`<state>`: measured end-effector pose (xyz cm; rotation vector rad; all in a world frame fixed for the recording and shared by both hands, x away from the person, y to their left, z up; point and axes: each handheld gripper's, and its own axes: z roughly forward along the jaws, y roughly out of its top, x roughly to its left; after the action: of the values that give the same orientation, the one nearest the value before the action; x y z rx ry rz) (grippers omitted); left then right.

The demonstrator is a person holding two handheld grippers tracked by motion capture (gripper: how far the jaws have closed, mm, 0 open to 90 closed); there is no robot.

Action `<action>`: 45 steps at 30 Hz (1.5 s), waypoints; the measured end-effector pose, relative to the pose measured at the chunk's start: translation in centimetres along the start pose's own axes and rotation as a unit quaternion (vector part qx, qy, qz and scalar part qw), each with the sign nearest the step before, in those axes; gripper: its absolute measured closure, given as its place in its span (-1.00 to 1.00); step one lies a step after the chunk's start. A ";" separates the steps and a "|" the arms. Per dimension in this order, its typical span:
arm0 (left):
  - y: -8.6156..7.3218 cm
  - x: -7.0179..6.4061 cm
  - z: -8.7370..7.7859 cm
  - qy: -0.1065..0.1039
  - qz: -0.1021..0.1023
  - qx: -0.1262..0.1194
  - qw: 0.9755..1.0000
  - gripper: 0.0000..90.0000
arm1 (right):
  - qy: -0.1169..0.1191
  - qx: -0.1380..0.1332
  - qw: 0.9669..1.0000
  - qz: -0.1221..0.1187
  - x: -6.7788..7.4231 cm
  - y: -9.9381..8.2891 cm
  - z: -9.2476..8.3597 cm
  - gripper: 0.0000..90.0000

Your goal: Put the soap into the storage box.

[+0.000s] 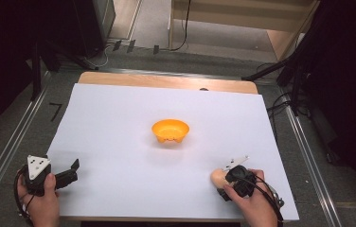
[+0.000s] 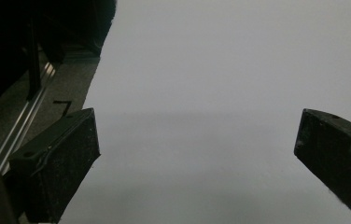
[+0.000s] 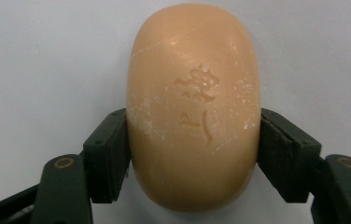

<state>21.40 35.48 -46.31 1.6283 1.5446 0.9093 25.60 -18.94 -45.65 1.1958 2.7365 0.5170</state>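
Observation:
A peach-coloured oval bar of soap [image 3: 194, 107] with a stamped mark sits between the two black jaws of my right gripper [image 3: 193, 144], which press on both its long sides. In the high view the soap [image 1: 218, 177] peeks out to the left of the right gripper [image 1: 230, 177] near the table's front right. An orange bowl [image 1: 170, 131] stands alone at the table's centre. My left gripper [image 1: 72, 172] rests at the front left, open, with bare white sheet between its jaws [image 2: 197, 154].
A white sheet [image 1: 119, 142] covers the wooden table. Metal rails [image 1: 10, 146] run along both sides of the table. Black stands and cables [image 1: 280, 71] sit on the floor beyond the far edge.

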 end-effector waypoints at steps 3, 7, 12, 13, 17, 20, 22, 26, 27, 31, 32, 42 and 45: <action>0.0 0.0 0.0 0.004 -0.001 0.000 1.000 -0.92 | -0.005 -0.005 1.000 -0.003 0.1 -0.1 0.1 -0.28; 0.0 0.0 0.0 0.005 -0.001 0.000 1.000 -0.92 | -0.003 -0.018 1.000 -0.013 0.0 -0.5 0.0 -0.27; 0.0 0.0 0.0 0.007 -0.003 -0.001 1.000 -0.92 | 0.003 -0.040 0.999 -0.019 -0.1 -0.9 0.0 -0.25; 0.0 0.0 0.0 0.007 -0.003 -0.001 1.000 -0.92 | 0.004 -0.042 0.999 -0.022 -0.1 -1.0 0.0 -0.25; 0.0 0.1 -0.1 0.011 -0.009 -0.001 1.000 -0.93 | 0.011 -0.042 0.998 -0.040 -0.3 -0.7 -0.2 -0.25; 0.0 0.1 0.0 0.009 -0.014 -0.003 1.000 -0.96 | 0.012 -0.045 0.997 -0.057 -0.3 -0.4 -0.4 -0.25; 0.0 0.1 0.0 0.010 -0.014 -0.001 1.000 -0.97 | 0.004 -0.046 0.997 -0.069 -0.2 0.0 -0.7 -0.25; 0.0 0.1 0.0 0.010 -0.014 0.000 1.000 -0.97 | 0.000 -0.060 0.995 -0.085 -0.6 0.6 -1.3 -0.25; 0.0 0.2 0.0 0.010 -0.013 0.001 1.000 -0.97 | 0.006 -0.061 0.994 -0.086 -0.6 0.8 -1.5 -0.25; 0.0 0.1 0.1 0.008 -0.012 0.002 1.000 -0.97 | 0.005 -0.075 0.992 -0.105 -0.9 1.5 -2.1 -0.25; 0.0 0.1 0.1 0.008 -0.012 0.002 1.000 -0.97 | 0.002 -0.075 0.991 -0.111 -0.9 1.7 -2.2 -0.25; 0.0 0.1 0.1 0.008 -0.012 0.003 1.000 -0.98 | 0.010 -0.090 0.985 -0.146 -1.7 3.9 -3.0 -0.25; 0.0 0.1 0.1 0.007 -0.012 0.003 1.000 -0.98 | 0.013 -0.092 0.984 -0.151 -1.8 4.3 -3.1 -0.25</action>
<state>21.51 35.59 -46.33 1.6074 1.5743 0.9075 29.11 -18.32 -41.33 0.7214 2.7461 0.7297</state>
